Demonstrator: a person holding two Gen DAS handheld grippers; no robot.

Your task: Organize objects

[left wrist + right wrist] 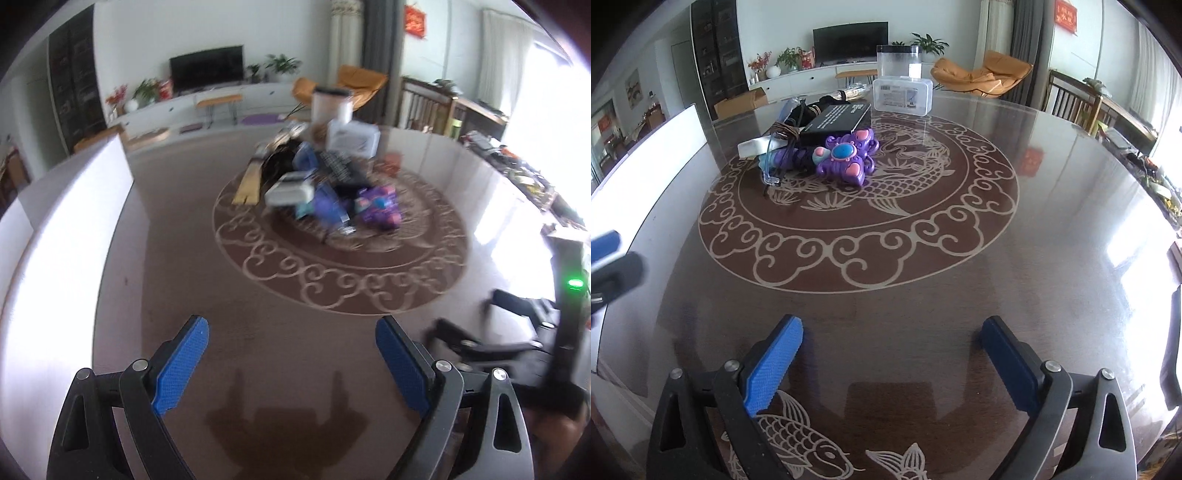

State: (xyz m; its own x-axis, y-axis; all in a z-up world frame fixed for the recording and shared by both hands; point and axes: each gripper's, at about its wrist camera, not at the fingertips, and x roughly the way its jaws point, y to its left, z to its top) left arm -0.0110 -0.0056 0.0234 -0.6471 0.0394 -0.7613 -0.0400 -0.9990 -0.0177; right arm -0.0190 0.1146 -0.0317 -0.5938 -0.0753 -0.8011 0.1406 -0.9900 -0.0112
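1. Left claw [291, 354]: jaws wide apart, nothing btwn, over bare table [1052, 192].
2. Right claw [891, 356]: jaws spread, empty, near table's front edge.
3. Purple toy [846, 157] in pile w/ black box [836, 118], left-centre of table.
4. Clear case [903, 96] behind pile, clear tub [897, 61] beyond it.

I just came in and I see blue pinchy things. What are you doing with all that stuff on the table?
A person holds a gripper in each hand over the round table, getting ready to tidy up. The left gripper and right gripper are both open and empty. Nothing has been picked up. The pile sits across the table: a purple toy, a black box, a clear case and some cords.
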